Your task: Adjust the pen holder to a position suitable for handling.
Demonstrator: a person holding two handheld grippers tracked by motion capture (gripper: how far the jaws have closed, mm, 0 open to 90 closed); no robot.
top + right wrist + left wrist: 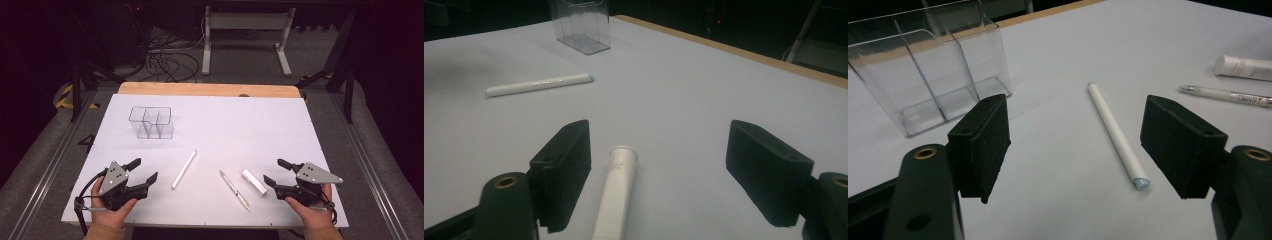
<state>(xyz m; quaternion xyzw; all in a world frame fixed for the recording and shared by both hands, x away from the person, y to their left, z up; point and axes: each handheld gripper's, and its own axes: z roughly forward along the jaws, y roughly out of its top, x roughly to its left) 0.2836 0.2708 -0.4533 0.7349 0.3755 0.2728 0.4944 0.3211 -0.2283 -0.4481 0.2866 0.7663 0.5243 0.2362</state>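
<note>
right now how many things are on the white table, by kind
clear organiser: 1
white marker: 1
clear pen: 1
short white tube: 1
total: 4

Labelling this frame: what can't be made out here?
- White tube: right gripper view, near end cut off by the bottom edge; its print is blurred.
- Clear organizer: right gripper view, top cut off by the upper edge.
- Thin pen: left gripper view, far end cut off by the right edge; print too small.
</note>
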